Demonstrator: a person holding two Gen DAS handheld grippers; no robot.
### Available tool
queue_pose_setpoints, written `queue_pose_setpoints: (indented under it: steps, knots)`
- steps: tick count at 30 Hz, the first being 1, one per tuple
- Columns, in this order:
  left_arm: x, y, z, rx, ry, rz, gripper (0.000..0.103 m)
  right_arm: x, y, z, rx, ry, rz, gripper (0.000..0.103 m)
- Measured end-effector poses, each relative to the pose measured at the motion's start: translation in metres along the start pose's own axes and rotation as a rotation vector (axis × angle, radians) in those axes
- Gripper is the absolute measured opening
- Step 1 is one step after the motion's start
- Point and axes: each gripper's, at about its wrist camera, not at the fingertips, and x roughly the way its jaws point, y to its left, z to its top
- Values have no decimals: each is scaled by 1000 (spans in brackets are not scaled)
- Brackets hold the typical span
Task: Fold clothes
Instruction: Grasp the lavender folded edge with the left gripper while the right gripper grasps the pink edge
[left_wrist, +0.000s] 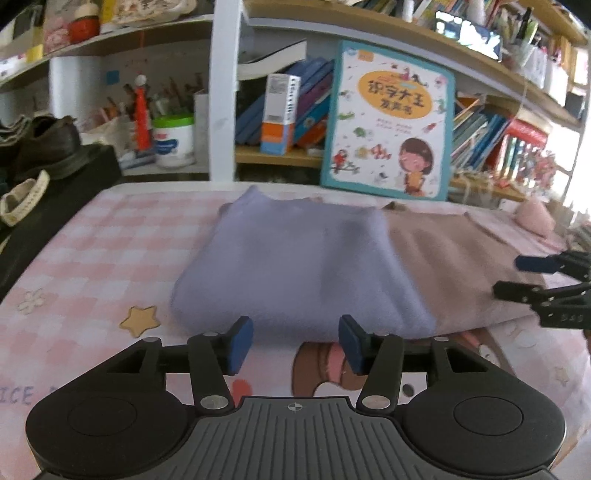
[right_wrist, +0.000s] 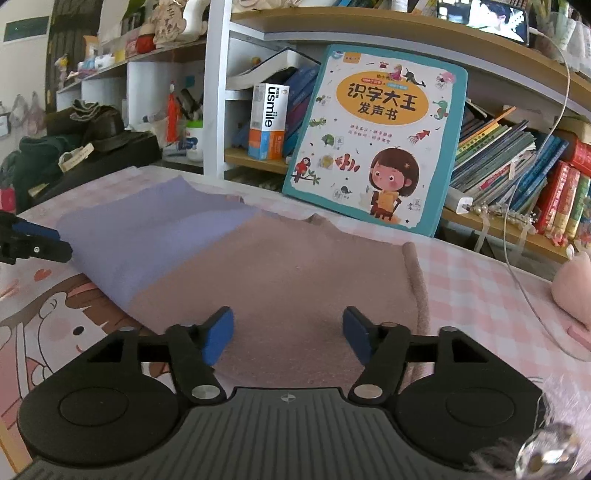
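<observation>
Left gripper (left_wrist: 295, 341) jaws apart, nothing between them, poised at near hem of lilac garment (left_wrist: 295, 266). Right gripper (right_wrist: 288, 338) likewise apart, empty, over near edge of tan garment (right_wrist: 295, 280). Lilac lies folded, overlapping tan's left side on checked cloth (left_wrist: 110, 236). Both pieces stretch away toward picture book (right_wrist: 376, 136); each gripper nearest its own.

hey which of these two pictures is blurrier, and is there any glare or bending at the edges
Left wrist view is softer: the picture book and lavender garment smear. Right wrist view is crisper; its book title reads cleanly. Both bow the shelves from fisheye distortion; bright window light washes out the left view's right edge.
</observation>
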Motion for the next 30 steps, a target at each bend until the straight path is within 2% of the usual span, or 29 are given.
queue_pose_setpoints:
  steps: [3, 8, 11, 13, 16, 22, 23, 25, 26, 27, 29, 30]
  knots:
    - [1, 3, -3, -38, 21, 22, 53, -4, -10, -1, 7, -30, -20, 69]
    - [-1, 19, -5, -181, 59, 6, 53, -7, -44, -10, 160, -68, -82, 69]
    - [1, 37, -7, -305, 83, -10, 52, -7, -67, -17, 285, -32, -79, 63]
    - [4, 52, -9, -406, 92, -31, 51, -6, -75, -20, 329, -16, -62, 51]
    - [7, 69, -13, -553, 85, -72, 51, 0, -77, -23, 338, 19, -68, 45]
    - [17, 87, -18, -748, 5, -93, 50, 4, -73, -25, 327, 30, -54, 38]
    - [19, 89, -18, -763, -2, -87, 48, 4, -73, -25, 331, 32, -51, 37]
    - [23, 92, -18, -790, -14, -73, 36, 5, -74, -25, 338, 34, -43, 37]
    - [24, 93, -18, -804, -20, -66, 35, 5, -74, -25, 341, 35, -40, 36]
    - [26, 94, -18, -810, -26, -61, 29, 5, -74, -25, 342, 35, -38, 36]
    - [29, 94, -18, -812, -34, -52, 15, 5, -72, -25, 339, 35, -36, 36]
    - [24, 87, -13, -759, -68, -39, 9, 5, -72, -25, 340, 35, -32, 36]
